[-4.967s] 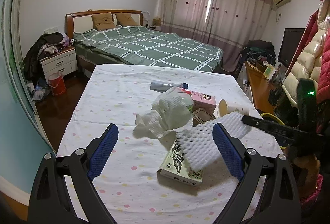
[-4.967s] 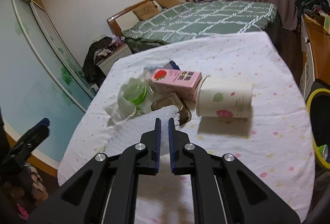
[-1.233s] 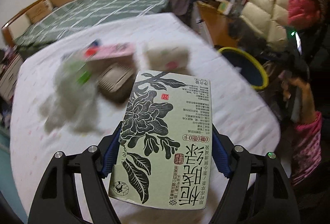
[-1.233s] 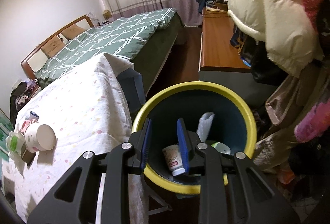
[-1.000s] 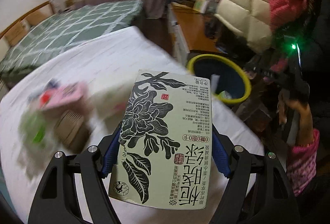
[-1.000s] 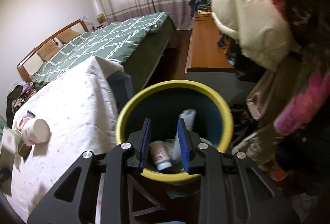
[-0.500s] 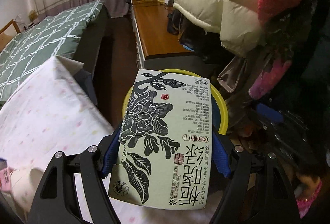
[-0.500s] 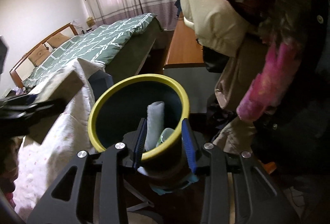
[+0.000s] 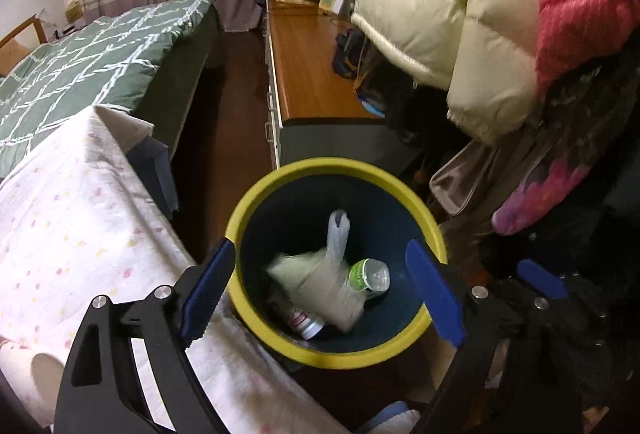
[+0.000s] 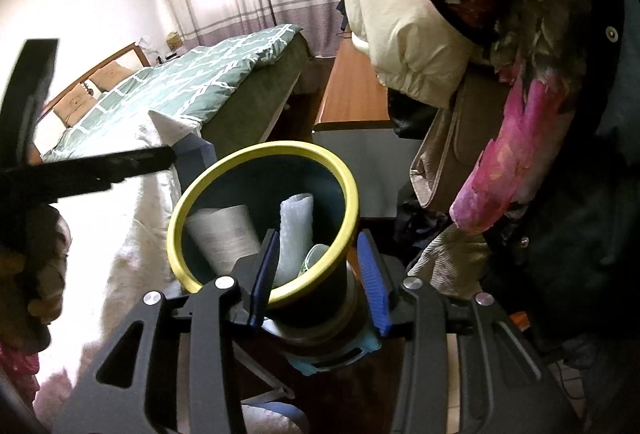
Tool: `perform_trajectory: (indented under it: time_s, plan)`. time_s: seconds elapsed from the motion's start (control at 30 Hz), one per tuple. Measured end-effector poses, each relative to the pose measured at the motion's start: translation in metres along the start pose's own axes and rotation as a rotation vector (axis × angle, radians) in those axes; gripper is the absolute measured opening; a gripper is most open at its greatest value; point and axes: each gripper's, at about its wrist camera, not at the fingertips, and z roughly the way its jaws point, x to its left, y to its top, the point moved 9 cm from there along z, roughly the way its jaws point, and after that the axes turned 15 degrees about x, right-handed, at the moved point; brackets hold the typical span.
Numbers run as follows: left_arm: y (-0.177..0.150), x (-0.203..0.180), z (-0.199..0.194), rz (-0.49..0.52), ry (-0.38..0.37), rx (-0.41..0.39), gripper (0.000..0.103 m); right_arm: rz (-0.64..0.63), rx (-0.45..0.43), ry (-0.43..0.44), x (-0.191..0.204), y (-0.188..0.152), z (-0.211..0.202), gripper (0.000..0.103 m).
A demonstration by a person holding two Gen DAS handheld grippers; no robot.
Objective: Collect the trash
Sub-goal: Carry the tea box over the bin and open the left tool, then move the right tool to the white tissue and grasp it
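Both grippers' fingers wide apart, empty; tea box [image 9: 320,284] (blurred) slanted inside yellow-rimmed bin [image 9: 340,352], long axis leaning.

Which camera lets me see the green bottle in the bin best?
The left wrist view. It looks straight down into the bin, so the bottle shows whole beside the box. In the right wrist view the bin's rim hides most of the bottle; only a pale green bit shows.
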Motion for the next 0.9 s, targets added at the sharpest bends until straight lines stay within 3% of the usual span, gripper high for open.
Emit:
perform_trajectory:
  time_s: [0.13,0.33,0.67,0.9]
  plan:
    - [-0.019,0.015,-0.051,-0.033,-0.012,-0.086,0.092,-0.016,0.004,0.008,0.01,-0.001,0.001,0.041]
    - [-0.077,0.062,-0.126,-0.133,0.03,-0.194,0.095,-0.063,0.019,0.034,0.04,-0.003,0.007,0.043]
    - [-0.226,0.175,-0.221,-0.404,0.271,-0.289,0.098,-0.198,0.055,0.108,0.128,-0.01,0.016,0.044]
    - [-0.317,0.235,-0.263,-0.579,0.354,-0.32,0.098,-0.353,0.086,0.203,0.222,-0.026,0.014,0.044]
